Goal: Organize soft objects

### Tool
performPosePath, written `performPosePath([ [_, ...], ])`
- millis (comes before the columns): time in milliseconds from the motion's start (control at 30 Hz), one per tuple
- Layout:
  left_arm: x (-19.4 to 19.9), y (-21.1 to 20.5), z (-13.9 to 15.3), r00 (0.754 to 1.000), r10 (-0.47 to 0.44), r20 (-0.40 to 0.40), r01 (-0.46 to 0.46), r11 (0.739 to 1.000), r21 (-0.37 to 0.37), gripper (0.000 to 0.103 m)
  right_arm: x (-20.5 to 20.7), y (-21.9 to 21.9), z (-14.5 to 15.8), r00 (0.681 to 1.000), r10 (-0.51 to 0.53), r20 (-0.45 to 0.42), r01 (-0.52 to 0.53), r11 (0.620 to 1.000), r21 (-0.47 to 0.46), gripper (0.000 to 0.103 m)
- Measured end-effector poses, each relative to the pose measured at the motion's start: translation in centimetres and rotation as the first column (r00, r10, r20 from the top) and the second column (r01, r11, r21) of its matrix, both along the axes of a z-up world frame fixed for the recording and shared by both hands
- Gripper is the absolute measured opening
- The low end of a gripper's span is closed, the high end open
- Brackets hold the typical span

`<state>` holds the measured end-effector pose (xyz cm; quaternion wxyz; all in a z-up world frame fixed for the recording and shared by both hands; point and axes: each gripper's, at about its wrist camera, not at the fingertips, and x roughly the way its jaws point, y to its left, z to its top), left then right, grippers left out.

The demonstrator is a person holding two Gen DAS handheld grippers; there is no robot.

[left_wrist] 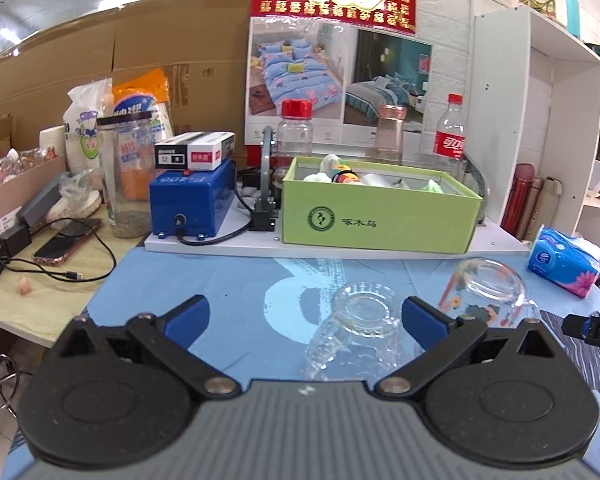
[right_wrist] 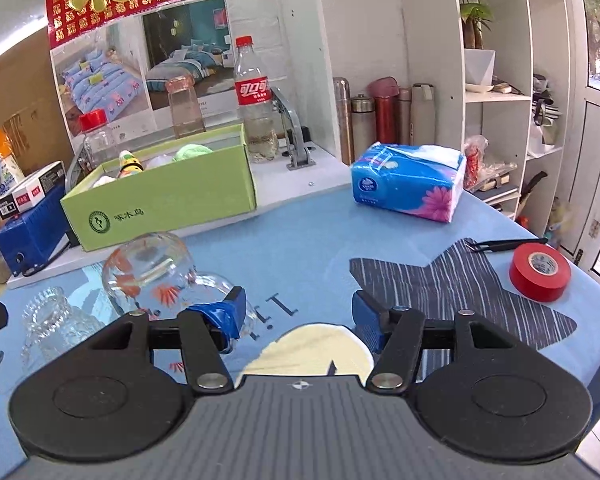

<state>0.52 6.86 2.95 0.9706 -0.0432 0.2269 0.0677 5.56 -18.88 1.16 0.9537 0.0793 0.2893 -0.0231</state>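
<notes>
Left wrist view: left gripper jaws wide apart, empty, above the ribbed glass; right gripper half-spread, holding nothing. Soft toys lie in the green box.

A cluttered home workroom — bedding posters on the far wall, flasks in the white shelf right, cardboard stacked far left.

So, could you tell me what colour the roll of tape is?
The roll of tape is red, clearest in the right wrist view.
</notes>
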Motion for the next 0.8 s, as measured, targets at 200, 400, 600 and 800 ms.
performPosePath([
  [200,-0.1,-0.9,-0.3,1.0,-0.019,-0.019,0.019,1.0,0.017,0.101,-0.6,0.0,0.0,1.0,-0.006,0.003,0.006,0.999,-0.042,0.045],
  [400,-0.3,-0.8,-0.3,0.999,-0.004,-0.042,0.004,1.0,0.012,0.101,-1.5,0.3,0.4,0.999,0.042,0.029,-0.041,0.998,-0.036,0.045],
  [600,-0.4,-0.9,-0.4,0.997,-0.021,-0.078,0.021,1.0,-0.009,0.101,-3.1,1.2,1.0,0.993,0.09,0.08,-0.086,0.995,-0.053,0.045],
  [800,-1.3,-3.2,-1.1,0.987,-0.127,-0.096,0.128,0.992,-0.003,0.102,-4.0,0.9,-0.4,0.986,0.163,0.029,-0.164,0.986,0.038,0.045],
])
